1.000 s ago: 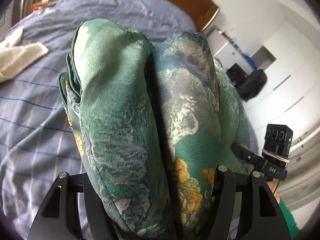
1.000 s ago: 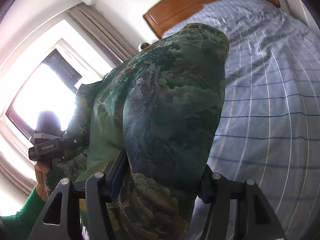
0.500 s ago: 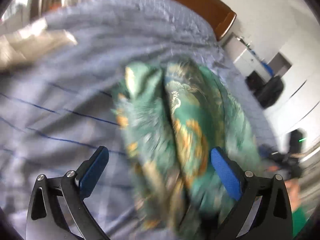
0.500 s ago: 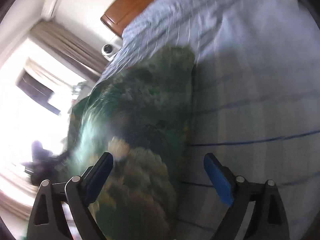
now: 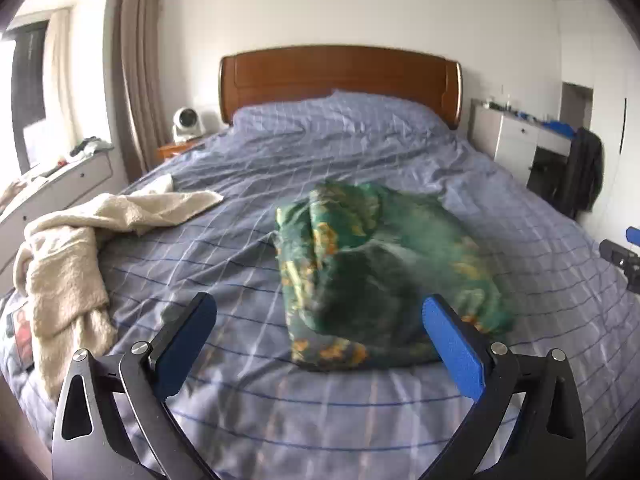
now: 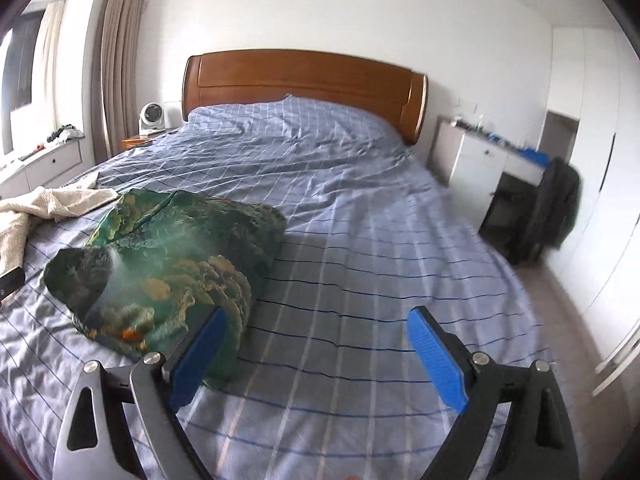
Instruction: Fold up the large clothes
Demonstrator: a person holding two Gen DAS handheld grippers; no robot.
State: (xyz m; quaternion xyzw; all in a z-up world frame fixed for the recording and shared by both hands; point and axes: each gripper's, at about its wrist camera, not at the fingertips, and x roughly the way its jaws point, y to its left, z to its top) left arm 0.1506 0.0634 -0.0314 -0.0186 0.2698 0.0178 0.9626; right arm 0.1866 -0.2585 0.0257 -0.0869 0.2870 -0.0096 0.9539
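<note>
Left wrist view: the left gripper [image 5: 316, 330] is hanging wide apart, empty, with the green garment [image 5: 380, 276] lying bundled on the bed [image 5: 360, 152]. Right wrist view: the right gripper [image 6: 318, 338] is gaping empty, the garment [image 6: 168, 276] lying left. No writing is readable.

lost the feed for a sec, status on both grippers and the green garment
Left gripper and right gripper open, empty, jaws just opened. Green patterned silky garment bundled on blue checked bed. Cream fleece blanket alongside, apart.

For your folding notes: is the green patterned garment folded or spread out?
Folded: the green garment lies as a compact, layered bundle on the bed, not spread flat.
</note>
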